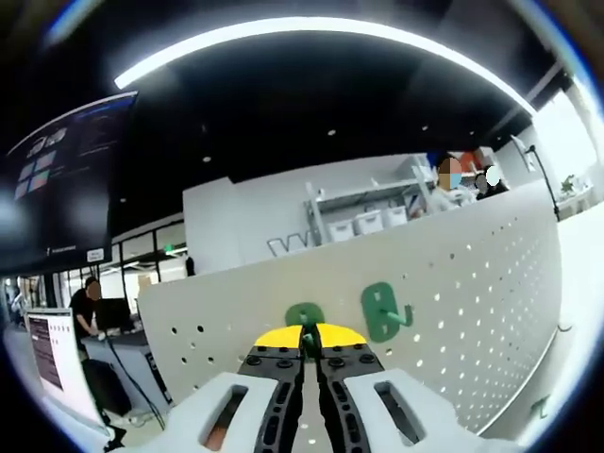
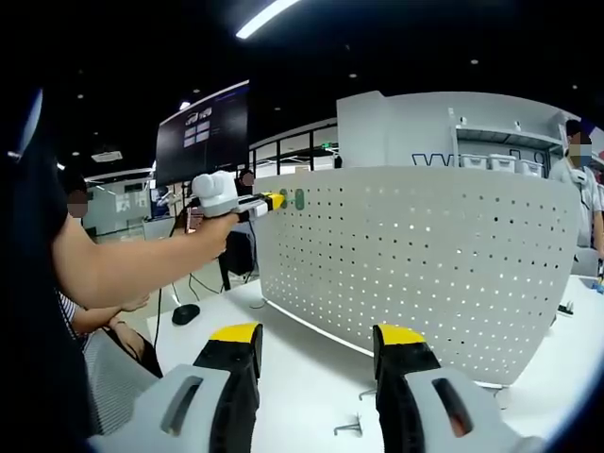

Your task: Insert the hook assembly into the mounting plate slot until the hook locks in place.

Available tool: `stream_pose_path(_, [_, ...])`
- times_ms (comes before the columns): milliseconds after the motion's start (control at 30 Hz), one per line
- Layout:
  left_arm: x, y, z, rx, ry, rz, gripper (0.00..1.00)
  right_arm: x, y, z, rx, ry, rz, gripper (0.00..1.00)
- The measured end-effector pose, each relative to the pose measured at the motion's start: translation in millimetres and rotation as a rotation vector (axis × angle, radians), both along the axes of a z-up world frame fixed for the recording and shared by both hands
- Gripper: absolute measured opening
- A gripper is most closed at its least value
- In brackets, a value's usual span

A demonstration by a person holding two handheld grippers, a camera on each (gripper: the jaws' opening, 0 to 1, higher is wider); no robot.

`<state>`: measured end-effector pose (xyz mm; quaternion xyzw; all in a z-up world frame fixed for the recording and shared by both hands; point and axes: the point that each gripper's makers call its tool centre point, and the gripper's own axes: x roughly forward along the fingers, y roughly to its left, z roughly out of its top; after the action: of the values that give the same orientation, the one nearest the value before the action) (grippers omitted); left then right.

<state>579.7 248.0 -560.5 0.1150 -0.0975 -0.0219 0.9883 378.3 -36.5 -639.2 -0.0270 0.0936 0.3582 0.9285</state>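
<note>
The mounting plate is a white perforated pegboard (image 1: 472,283) standing upright on a white table; it also fills the middle of the right gripper view (image 2: 415,264). A green hook assembly (image 1: 304,314) sits against the board just beyond my left gripper (image 1: 307,338), whose yellow-tipped jaws are closed together on its lower part. A second green hook (image 1: 384,311) hangs on the board to its right. From the right gripper view, the left gripper (image 2: 272,201) is held up at the board's top left corner by a green hook (image 2: 299,199). My right gripper (image 2: 318,335) is open, low over the table, holding nothing.
Small metal hooks (image 2: 351,429) lie on the white table (image 2: 302,373) in front of the board. A person's arm (image 2: 132,264) reaches in from the left. A large monitor (image 2: 203,132) and people at desks stand behind.
</note>
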Motion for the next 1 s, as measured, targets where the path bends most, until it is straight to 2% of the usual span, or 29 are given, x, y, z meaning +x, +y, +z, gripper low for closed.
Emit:
stream_pose_path(200, [-1.2,0,-2.9,-0.002,0.036,-0.012,0.06,-2,0,0.0,-0.002,-0.001,0.002,0.46])
stream_pose_path(367, [-7.3,0,-3.0,-0.025,0.042,-0.022,0.11,-5,-3,2.4,-0.002,-0.010,-0.004,0.45])
stream_pose_path(433, [-10.5,0,-3.0,-0.027,0.045,-0.016,0.17,-6,-5,2.9,-0.002,-0.013,-0.009,0.45])
stream_pose_path(833, [-40.0,3,5.5,-0.059,0.022,0.001,0.37,-8,-20,6.8,-0.001,-0.030,-0.044,0.45])
stream_pose_path(1000, [-53.0,-2,9.1,-0.057,0.017,-0.009,0.41,-8,-30,11.8,0.002,-0.043,-0.063,0.45])
